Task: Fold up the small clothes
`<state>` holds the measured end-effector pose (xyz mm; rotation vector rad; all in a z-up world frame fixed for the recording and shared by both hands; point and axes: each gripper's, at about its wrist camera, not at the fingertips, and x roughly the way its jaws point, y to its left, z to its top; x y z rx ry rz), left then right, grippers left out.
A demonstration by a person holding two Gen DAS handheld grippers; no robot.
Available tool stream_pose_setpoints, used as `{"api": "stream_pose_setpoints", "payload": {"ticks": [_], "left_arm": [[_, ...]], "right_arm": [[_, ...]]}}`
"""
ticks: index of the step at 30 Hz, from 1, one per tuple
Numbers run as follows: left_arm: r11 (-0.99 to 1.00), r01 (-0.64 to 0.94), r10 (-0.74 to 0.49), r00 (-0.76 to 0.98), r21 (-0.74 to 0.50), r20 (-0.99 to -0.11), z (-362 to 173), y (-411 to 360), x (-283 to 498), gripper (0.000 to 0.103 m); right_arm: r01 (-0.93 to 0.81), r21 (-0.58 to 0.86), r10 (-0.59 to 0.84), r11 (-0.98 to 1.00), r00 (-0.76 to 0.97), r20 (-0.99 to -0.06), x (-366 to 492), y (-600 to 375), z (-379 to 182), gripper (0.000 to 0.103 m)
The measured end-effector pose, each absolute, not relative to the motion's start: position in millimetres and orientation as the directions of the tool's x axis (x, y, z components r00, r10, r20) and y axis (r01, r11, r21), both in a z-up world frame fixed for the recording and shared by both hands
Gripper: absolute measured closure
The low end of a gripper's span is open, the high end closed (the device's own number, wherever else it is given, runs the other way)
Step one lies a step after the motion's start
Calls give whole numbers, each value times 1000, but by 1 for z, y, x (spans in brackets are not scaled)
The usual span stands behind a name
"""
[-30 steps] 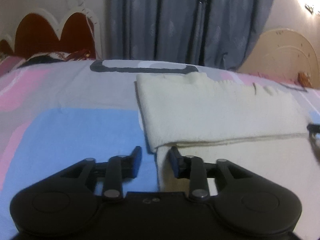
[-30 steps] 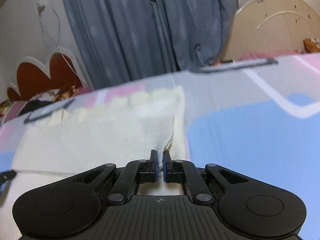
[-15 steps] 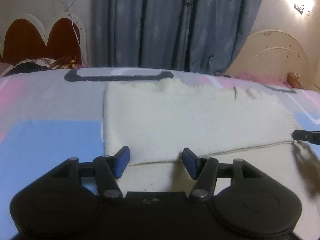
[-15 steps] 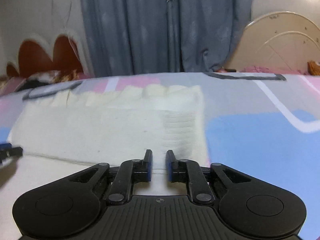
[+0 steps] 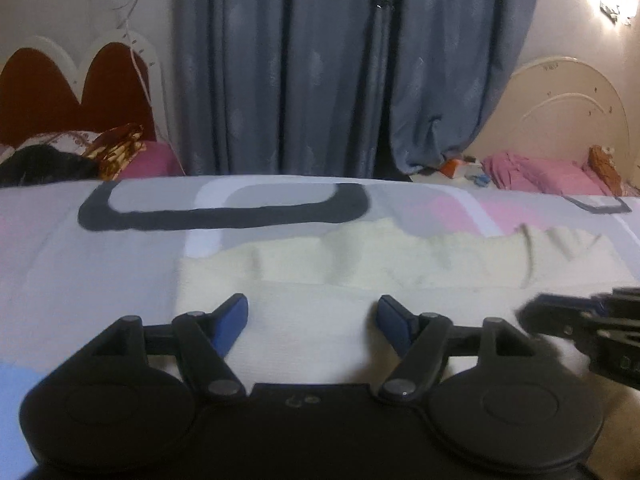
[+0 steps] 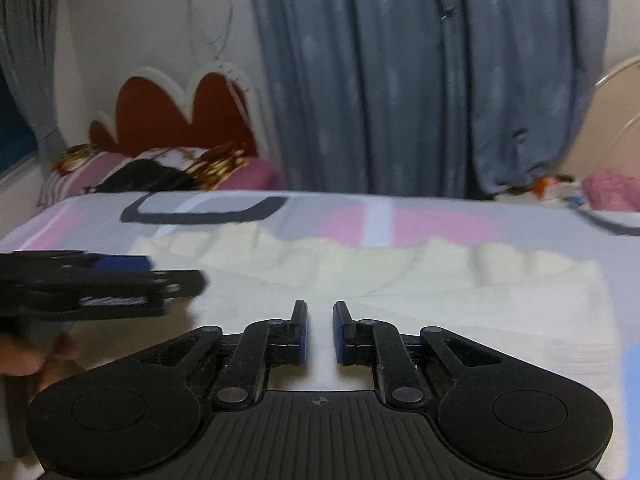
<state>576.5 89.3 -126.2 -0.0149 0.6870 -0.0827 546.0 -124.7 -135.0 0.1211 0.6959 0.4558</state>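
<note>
A cream knitted garment (image 5: 360,276) lies folded flat on the bed, its far edge wavy; it also shows in the right wrist view (image 6: 440,280). My left gripper (image 5: 313,314) is wide open and empty, low over the garment's near left part. My right gripper (image 6: 320,320) is open a little and empty, over the garment's middle. The right gripper shows at the right edge of the left wrist view (image 5: 580,320). The left gripper shows at the left of the right wrist view (image 6: 100,280).
The bed has a sheet (image 5: 100,264) in pink, blue, grey and white blocks. A red headboard (image 5: 60,92) with pillows stands at far left. Blue curtains (image 5: 340,60) hang behind. A cream headboard (image 5: 560,120) and pink bedding stand at far right.
My right gripper let go of the garment's corner and opened a little. My left gripper opened wider. Both moved in over the garment towards each other, with the cameras now lower.
</note>
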Motion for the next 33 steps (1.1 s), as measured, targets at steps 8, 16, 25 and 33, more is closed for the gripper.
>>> {"api": "stream_pose_setpoints", "payload": {"ticks": [8,16,25,33], "left_arm": [[996,62,-86,788,-61,-610,-130,112,566,32],[987,155,-109,815,32,-569,-112,55,515,31],[994,100,-50,813,54,-581,-116,59,478,34],[997,80,-48,776,22,-629,-115,69,473,32]], "right_arm": [[-126,204,226,971,764,-605,547,-229,-153,90],[-201,205,283,958,781,-557,513,-241,-129,90],[-94,107,140,990,785,-603,481,-253,-141,90],[-121,248,256,961,727,-637,485,-240,-145,90]]}}
